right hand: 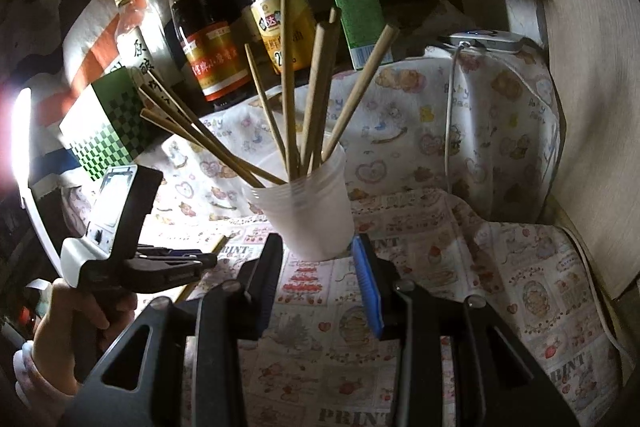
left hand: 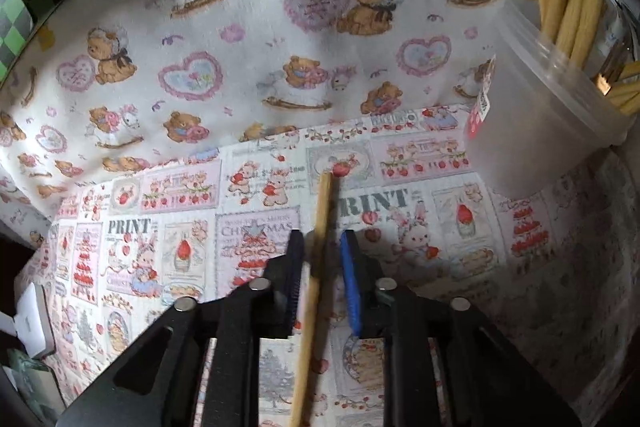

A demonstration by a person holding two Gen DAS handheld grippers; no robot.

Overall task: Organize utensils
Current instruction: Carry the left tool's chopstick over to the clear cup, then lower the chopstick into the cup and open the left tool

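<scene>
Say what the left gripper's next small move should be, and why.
Probably close the left gripper on the loose chopstick: it lies on the cloth between the jaws, with gaps either side, while the other chopsticks already stand in the cup.

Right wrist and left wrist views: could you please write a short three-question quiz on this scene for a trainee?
1. True or false: the plastic cup lies tipped on its side.
2. Choose one. The loose chopstick on the printed cloth is: A) inside the cup; B) between the fingers of the left claw; C) under the cup.
3. Short answer: what does the right claw hold?

Key
1. False: it stands upright, with chopsticks in it.
2. B.
3. Nothing: it is open, with the cup just beyond its tips.
</scene>
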